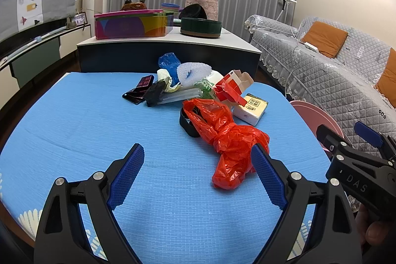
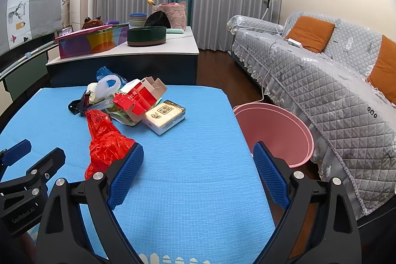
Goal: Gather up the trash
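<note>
Hovering over the blue mat (image 1: 86,120), the left gripper (image 1: 198,175) and right gripper (image 2: 198,175) both stand spread wide, grasping nothing. A red plastic bag (image 1: 230,140) lies just ahead of them, with a heap of wrappers (image 1: 173,83), a red carton (image 2: 141,97) and a tissue pack (image 2: 164,118) beyond. A pink bin (image 2: 277,130) sits beside the mat, by the sofa (image 2: 321,81).

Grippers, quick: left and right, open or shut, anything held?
Left gripper: open, holding nothing; the red plastic bag lies by its right finger, ungripped.
Right gripper: open, holding nothing, only blue mat between its fingers.
</note>
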Demonstrator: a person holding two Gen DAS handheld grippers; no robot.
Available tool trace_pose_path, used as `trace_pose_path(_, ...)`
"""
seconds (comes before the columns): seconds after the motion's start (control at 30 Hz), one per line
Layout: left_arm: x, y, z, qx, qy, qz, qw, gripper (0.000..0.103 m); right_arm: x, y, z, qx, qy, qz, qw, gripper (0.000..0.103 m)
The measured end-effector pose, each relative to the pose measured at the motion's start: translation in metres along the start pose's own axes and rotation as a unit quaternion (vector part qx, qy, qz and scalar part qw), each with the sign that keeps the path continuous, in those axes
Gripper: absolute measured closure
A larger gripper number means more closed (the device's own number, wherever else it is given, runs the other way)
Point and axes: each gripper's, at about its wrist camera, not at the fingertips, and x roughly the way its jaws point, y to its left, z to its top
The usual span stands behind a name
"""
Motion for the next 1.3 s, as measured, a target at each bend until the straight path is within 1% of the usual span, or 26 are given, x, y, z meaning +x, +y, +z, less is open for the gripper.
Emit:
trace_pose_path(0.2,0.002,-0.002,0.0,0.003,0.002,-0.003,1.0,0.018,0.003,-0.002,0.0,0.009,0.006,0.004,1.0,0.015)
trace_pose_path(0.37,0.014,-0.008,-0.001,0.004,0.011,-0.012,0.9998,0.018,0.009,-0.009,0.004,0.026,0.011,0.003,1.0,0.02)
trace_pose_path(0.53,0.029,-0.016,-0.001,0.007,0.066,-0.024,0.9975,0.018,0.017,-0.017,0.009,0.044,0.018,0.001,0.999,0.022)
trace_pose_path(0.63,0.038,-0.021,-0.001,0.011,0.073,-0.037,0.9966,0.018,0.024,-0.022,0.011,0.053,0.024,0.005,0.998,0.025)
trace_pose_path(0.67,0.042,-0.022,-0.001,0.011,0.076,-0.042,0.9962,0.02,0.027,-0.023,0.011,0.055,0.026,0.006,0.998,0.026)
trace_pose_path(0.7,0.045,-0.024,0.0,0.009,0.071,-0.049,0.9962,0.025,0.03,-0.024,0.012,0.058,0.027,0.006,0.998,0.027)
trace_pose_path(0.73,0.048,-0.024,0.0,0.008,0.077,-0.054,0.9955,0.027,0.034,-0.025,0.013,0.061,0.03,0.007,0.998,0.028)
trace_pose_path(0.8,0.056,-0.025,0.0,0.016,0.077,-0.054,0.9954,0.035,0.04,-0.026,0.015,0.067,0.033,0.009,0.997,0.029)
trace_pose_path(0.83,0.06,-0.024,0.001,0.015,0.082,-0.058,0.9949,0.038,0.044,-0.027,0.017,0.072,0.036,0.011,0.997,0.03)
trace_pose_path(0.9,0.067,-0.024,0.002,0.02,0.082,-0.058,0.9948,0.047,0.052,-0.028,0.019,0.077,0.041,0.016,0.996,0.03)
trace_pose_path(0.93,0.069,-0.024,0.002,0.012,0.081,-0.066,0.9944,0.053,0.056,-0.027,0.021,0.08,0.043,0.019,0.996,0.03)
trace_pose_path(0.97,0.07,-0.022,0.003,0.01,0.083,-0.069,0.9941,0.066,0.059,-0.025,0.022,0.081,0.045,0.021,0.996,0.03)
trace_pose_path(1.0,0.071,-0.022,0.004,0.011,0.082,-0.07,0.9941,0.076,0.063,-0.024,0.023,0.081,0.047,0.024,0.995,0.03)
trace_pose_path(1.03,0.07,-0.022,0.006,0.012,0.077,-0.067,0.9947,0.077,0.068,-0.02,0.025,0.081,0.05,0.03,0.995,0.03)
trace_pose_path(1.07,0.07,-0.021,0.007,0.014,0.072,-0.064,0.9952,0.086,0.072,-0.018,0.027,0.082,0.053,0.034,0.995,0.03)
trace_pose_path(1.13,0.071,-0.018,0.01,0.014,0.068,-0.057,0.996,0.088,0.083,-0.011,0.03,0.081,0.062,0.047,0.994,0.03)
trace_pose_path(1.3,0.072,0.002,0.018,-0.007,0.063,-0.025,0.9977,0.089,0.11,0.013,0.035,0.068,0.084,0.062,0.992,0.03)
